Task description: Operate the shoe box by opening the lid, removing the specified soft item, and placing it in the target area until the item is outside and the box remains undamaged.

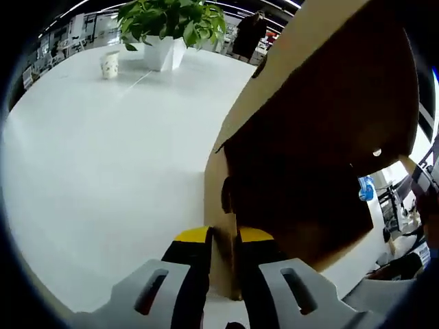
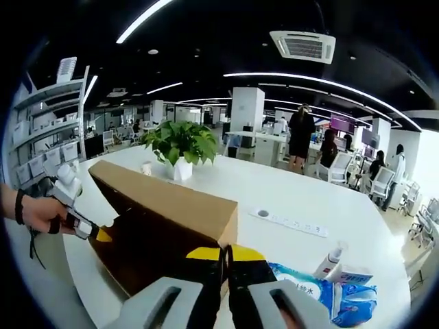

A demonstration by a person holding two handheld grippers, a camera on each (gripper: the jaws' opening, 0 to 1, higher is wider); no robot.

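Note:
A brown cardboard shoe box (image 1: 322, 103) stands on the white table (image 1: 103, 178) with its lid (image 2: 171, 202) lifted and the inside dark. My left gripper (image 1: 223, 236), with yellow-tipped jaws, is shut on a thin cardboard edge of the lid. My right gripper (image 2: 225, 255) is shut on the lid's edge near a corner. The left gripper (image 2: 99, 235), held by a hand, also appears clamped on the lid's far corner. I cannot make out what is inside the box.
A potted plant (image 2: 180, 144) and a paper cup (image 1: 110, 64) stand farther back on the table. Blue-and-white soft packs (image 2: 329, 291) and a small bottle (image 2: 330, 260) lie right of the box, beside a power strip (image 2: 288, 221). People (image 2: 300, 133) stand behind.

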